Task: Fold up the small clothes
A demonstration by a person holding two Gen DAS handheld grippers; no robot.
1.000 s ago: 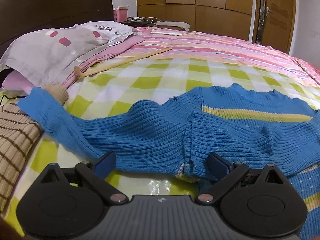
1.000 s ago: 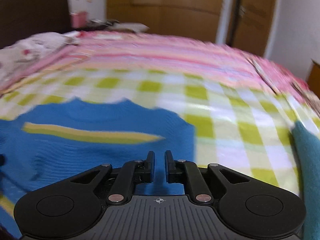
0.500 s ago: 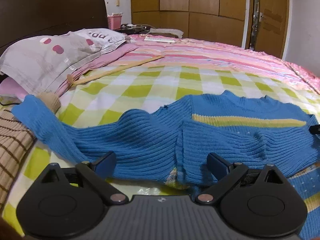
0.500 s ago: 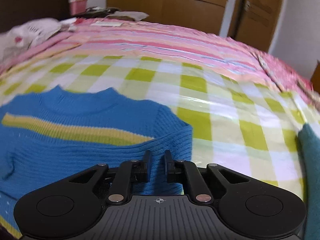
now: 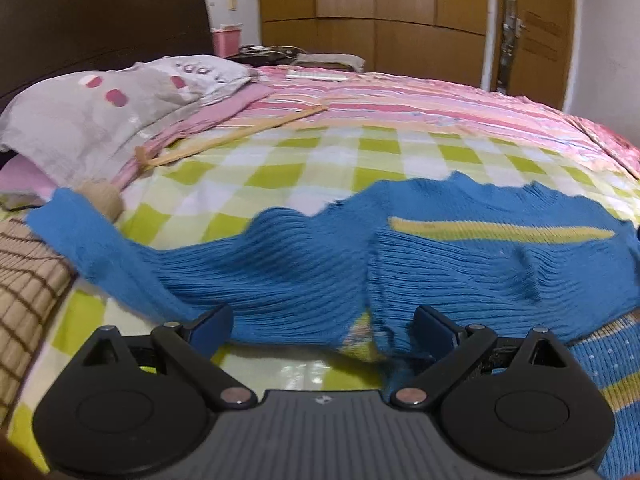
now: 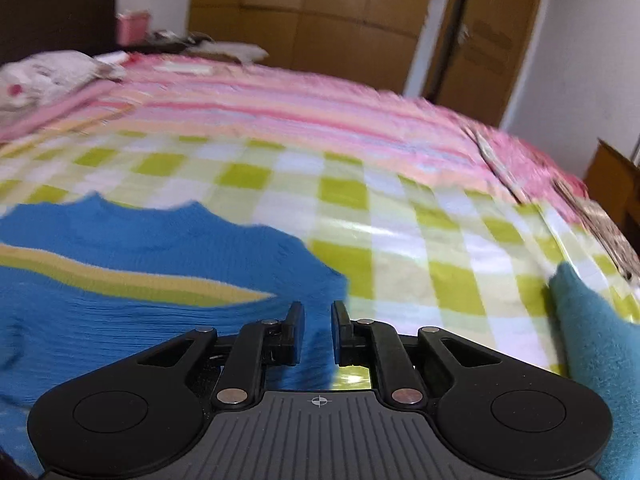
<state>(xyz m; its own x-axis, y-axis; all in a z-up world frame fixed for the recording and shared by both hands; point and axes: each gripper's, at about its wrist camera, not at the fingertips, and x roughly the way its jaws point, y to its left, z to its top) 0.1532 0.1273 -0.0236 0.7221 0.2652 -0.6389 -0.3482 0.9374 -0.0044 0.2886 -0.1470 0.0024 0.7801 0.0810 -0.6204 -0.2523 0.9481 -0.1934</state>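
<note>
A: Where is the blue sweater (image 5: pixel 460 264)?
B: It lies on the checked sheet (image 5: pixel 320 168), one sleeve reaching toward the pillow (image 5: pixel 100 116).
A: And the grippers?
B: The left gripper (image 5: pixel 322 326) stands wide open at the sweater's near edge. The right gripper (image 6: pixel 317 334) is narrow, maybe pinching the knit; the view is blurred

It was a bedroom in a home. A bed (image 5: pixel 360 152) filled the room, spread with a green-checked sheet and a pink striped cover (image 5: pixel 420 100). A pillow (image 5: pixel 100 108) lay against a dark headboard (image 5: pixel 100 20), and wooden wardrobes (image 5: pixel 380 16) and a door (image 5: pixel 536 36) lined the far wall.
</note>
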